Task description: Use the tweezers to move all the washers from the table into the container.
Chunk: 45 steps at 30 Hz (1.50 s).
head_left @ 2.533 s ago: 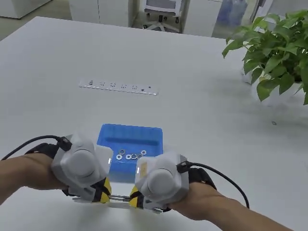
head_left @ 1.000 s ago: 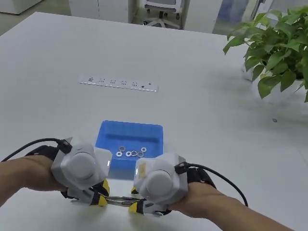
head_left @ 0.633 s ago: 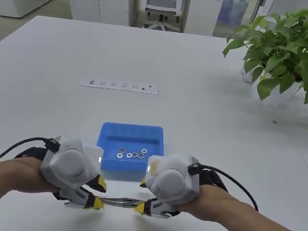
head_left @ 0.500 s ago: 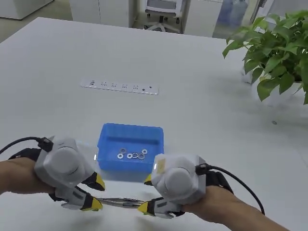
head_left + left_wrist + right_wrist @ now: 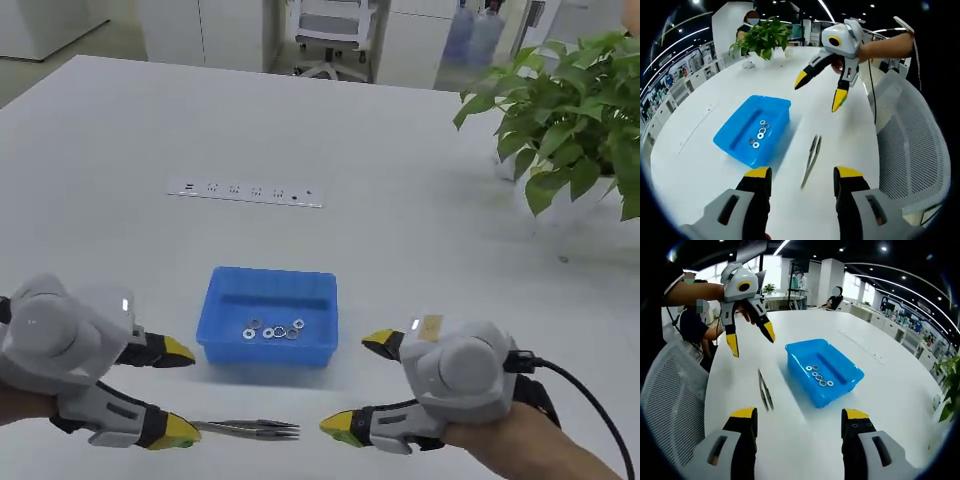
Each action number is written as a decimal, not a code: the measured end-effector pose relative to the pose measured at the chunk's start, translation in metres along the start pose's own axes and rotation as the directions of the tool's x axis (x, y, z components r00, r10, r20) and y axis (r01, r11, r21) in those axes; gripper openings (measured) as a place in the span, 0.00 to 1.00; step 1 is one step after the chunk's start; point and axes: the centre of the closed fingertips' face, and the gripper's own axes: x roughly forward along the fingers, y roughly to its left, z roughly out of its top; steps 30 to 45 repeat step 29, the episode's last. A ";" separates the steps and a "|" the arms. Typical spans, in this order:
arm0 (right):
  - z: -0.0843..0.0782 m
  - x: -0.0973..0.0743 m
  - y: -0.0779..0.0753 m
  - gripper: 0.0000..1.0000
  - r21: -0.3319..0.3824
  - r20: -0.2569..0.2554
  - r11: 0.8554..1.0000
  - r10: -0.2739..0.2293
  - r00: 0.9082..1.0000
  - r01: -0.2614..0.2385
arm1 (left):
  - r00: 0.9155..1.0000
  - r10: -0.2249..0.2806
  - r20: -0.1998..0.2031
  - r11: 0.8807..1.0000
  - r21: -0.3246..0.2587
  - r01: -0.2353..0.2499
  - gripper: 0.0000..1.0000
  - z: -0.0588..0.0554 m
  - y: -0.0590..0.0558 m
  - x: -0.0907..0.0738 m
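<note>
Head view: both grippers empty, tweezers down on the surface between them.
The fingers (image 5: 170,431) of the left gripper (image 5: 182,392) stand wide apart with nothing in them. The right gripper (image 5: 350,384) is the same, spread and empty. I see the tweezers (image 5: 250,429) lying flat on the white surface (image 5: 120,120) between the two lower fingertips, their near end just beside the left one. In both gripper views they lie apart from the side wall of the blue container (image 5: 268,276), which sits just beyond them. The washers (image 5: 272,330) lie in a loose row on the container floor. Farther out, a power strip (image 5: 245,192) lies across the surface, and a potted plant (image 5: 565,110) stands at the far right.
</note>
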 end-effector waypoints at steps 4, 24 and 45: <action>0.001 -0.010 -0.004 0.76 0.024 0.030 0.999 -0.022 0.999 0.022 | 0.997 0.047 0.068 0.999 -0.024 -0.046 0.69 0.013 0.004 -0.011; -0.002 -0.019 0.007 1.00 0.046 0.058 0.999 -0.016 0.998 0.013 | 0.985 0.108 0.138 0.994 -0.032 -0.105 0.99 0.029 0.002 -0.019; -0.004 -0.020 0.008 1.00 0.049 0.056 0.999 -0.014 0.998 0.012 | 0.986 0.094 0.138 0.995 -0.028 -0.091 0.99 0.029 0.000 -0.018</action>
